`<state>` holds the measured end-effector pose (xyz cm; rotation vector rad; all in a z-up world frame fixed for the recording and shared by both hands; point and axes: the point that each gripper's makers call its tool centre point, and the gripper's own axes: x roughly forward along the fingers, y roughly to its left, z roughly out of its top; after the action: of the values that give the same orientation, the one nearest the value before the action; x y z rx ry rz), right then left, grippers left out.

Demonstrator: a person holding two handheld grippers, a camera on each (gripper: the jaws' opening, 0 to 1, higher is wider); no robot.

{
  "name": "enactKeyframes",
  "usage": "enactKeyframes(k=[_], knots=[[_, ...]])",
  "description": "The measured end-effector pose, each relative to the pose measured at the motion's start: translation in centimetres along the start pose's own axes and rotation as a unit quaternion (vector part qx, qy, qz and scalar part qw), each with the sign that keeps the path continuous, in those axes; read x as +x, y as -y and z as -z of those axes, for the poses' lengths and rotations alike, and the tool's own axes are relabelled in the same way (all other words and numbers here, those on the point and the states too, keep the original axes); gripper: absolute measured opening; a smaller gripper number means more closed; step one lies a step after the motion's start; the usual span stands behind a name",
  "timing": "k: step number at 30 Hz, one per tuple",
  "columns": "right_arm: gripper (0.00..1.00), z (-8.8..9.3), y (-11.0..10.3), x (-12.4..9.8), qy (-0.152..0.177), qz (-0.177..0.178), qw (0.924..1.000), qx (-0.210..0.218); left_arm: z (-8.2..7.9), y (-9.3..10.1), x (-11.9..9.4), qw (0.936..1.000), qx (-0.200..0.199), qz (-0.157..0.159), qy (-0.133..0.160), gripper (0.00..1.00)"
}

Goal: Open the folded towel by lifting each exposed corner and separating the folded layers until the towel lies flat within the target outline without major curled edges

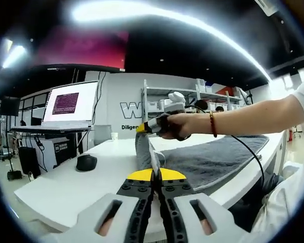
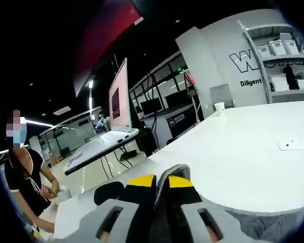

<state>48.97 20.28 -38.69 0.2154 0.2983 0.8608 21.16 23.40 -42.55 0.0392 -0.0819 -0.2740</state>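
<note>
Left gripper view, own jaws: the left gripper point(image 1: 153, 177) hangs over the near edge of the white table point(image 1: 66, 187), its yellow-tipped jaws pressed together with nothing between them.
Left gripper view, towel: the grey towel point(image 1: 213, 157) lies spread on the table to the right, with one corner pulled up off the surface.
Left gripper view, other tool: the right gripper point(image 1: 151, 127), in a person's hand point(image 1: 185, 124), has that raised corner in its jaws (a beaded bracelet sits on the wrist).
Left gripper view, surroundings: a black mouse point(image 1: 86, 162) rests on the table to the left; an open laptop point(image 1: 71, 109) stands on a stand behind.
Right gripper view, own jaws: a fold of grey towel point(image 2: 173, 174) stands pinched between the yellow tips.
Right gripper view, surroundings: a paper cup point(image 2: 219, 108) sits far across the table, well apart from the towel; a person point(image 2: 28, 177) stands at the left.
</note>
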Motion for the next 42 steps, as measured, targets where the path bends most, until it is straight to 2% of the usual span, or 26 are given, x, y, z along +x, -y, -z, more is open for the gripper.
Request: enactKeyframes(k=[11,19,24,26,35,42], knots=[[0.07,-0.5,-0.1,0.1,0.002,-0.005,0.9998,-0.021,0.4,-1.0,-0.4,0.9998,-0.001,-0.018,-0.008,0.03],[0.16,-1.3,-1.1,0.0,0.016,-0.014,0.9990,-0.040,0.8,-2.0,-0.9,0.9992,-0.012,-0.035,-0.014,0.03],[0.29,-1.9,-1.6,0.3,0.030,-0.028,0.9979,-0.050,1.0,-2.5,-1.1,0.9988,-0.026,-0.039,-0.012,0.04],[0.30,-2.2,-1.7,0.4,0.035,-0.026,0.9962,-0.075,1.1,-2.9,-1.2,0.9982,-0.031,-0.050,-0.013,0.04],[0.30,-1.8,-2.1,0.4,0.029,-0.034,0.9957,-0.082,1.9,-5.1,-2.2,0.9942,-0.030,-0.100,-0.024,0.09],[0.33,-1.3,-2.3,-0.5,0.025,-0.033,0.9952,-0.089,2.6,-5.4,-2.2,0.9929,-0.023,-0.112,-0.036,0.14]])
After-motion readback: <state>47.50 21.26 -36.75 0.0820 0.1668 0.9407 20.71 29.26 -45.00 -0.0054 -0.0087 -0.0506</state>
